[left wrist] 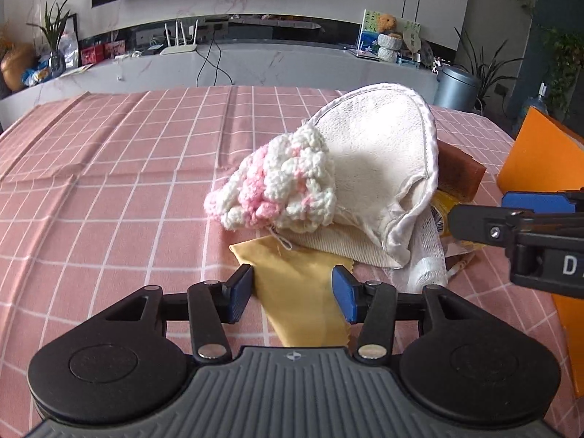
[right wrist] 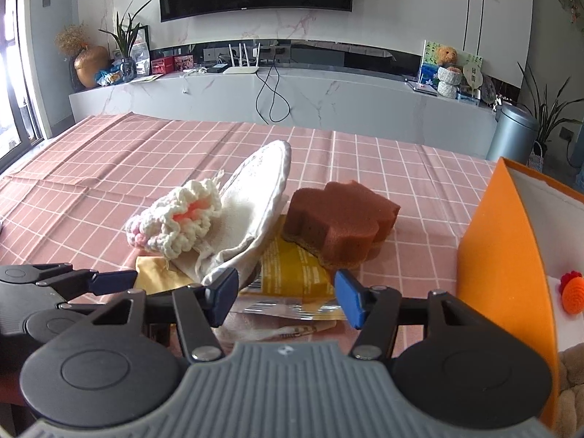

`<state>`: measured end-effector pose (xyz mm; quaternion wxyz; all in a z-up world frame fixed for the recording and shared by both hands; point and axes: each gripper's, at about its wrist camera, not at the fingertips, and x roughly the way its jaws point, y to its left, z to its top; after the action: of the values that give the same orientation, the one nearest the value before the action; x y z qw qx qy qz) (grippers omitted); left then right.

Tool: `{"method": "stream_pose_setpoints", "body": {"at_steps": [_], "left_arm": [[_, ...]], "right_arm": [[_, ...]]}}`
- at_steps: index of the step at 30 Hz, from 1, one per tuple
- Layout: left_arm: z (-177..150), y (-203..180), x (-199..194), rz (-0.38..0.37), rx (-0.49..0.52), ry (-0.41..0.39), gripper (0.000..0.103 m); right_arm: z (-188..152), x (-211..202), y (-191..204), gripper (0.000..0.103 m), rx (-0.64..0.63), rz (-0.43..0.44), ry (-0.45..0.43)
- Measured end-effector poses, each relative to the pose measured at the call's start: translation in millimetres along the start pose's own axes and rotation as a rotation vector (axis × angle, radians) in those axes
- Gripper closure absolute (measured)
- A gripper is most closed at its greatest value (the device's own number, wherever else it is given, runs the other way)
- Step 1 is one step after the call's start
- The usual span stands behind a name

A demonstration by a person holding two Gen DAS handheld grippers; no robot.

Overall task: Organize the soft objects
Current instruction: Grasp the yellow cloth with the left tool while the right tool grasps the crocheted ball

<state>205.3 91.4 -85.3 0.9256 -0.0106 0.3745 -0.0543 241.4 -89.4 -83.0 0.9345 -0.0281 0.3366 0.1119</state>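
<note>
On pink tablecloth (left wrist: 109,189), soft pile: crochet (left wrist: 277,182) atop mitt (left wrist: 379,153), sponge (right wrist: 339,219) behind. My left gripper (left wrist: 292,292) wide open, straddling yellow cloth (left wrist: 303,292), gripping nothing. My right gripper (right wrist: 284,297) open over packet (right wrist: 292,273), empty. Orange box (right wrist: 507,255) right.

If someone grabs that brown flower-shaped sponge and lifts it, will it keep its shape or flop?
The brown sponge looks like thick porous foam, so it would probably squash under the pinch yet stay a block, and feel light. One edge rests on the yellow packet, so lifting may nudge that packet.
</note>
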Motion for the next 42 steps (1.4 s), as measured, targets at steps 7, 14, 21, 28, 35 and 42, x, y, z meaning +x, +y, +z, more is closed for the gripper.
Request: {"method": "stream_pose_setpoints", "body": {"at_steps": [7,14,21,28,35,42], "left_arm": [[-4,-14,-2,0.016,0.064,-0.053,0.091],[-5,0,-22,0.056,-0.004,-0.091,0.099],[6,32,-49,0.161,-0.085,-0.141,0.099],[15,51,-40,0.186,-0.112,-0.14,0.099],[5,60,-31,0.177,-0.135,-0.104,0.099],[2,62,-32,0.164,-0.15,-0.1,0.099]], "right_arm": [[-1,4,1,0.044,-0.009,-0.003,0.001],[4,-3,8,0.044,-0.023,0.037,-0.027],[17,-7,30,0.045,-0.049,0.128,-0.073],[40,32,57,0.019,-0.012,0.211,-0.014],[44,75,76,0.019,-0.017,0.197,0.066],[35,76,79,0.068,-0.055,0.216,0.106]]}}
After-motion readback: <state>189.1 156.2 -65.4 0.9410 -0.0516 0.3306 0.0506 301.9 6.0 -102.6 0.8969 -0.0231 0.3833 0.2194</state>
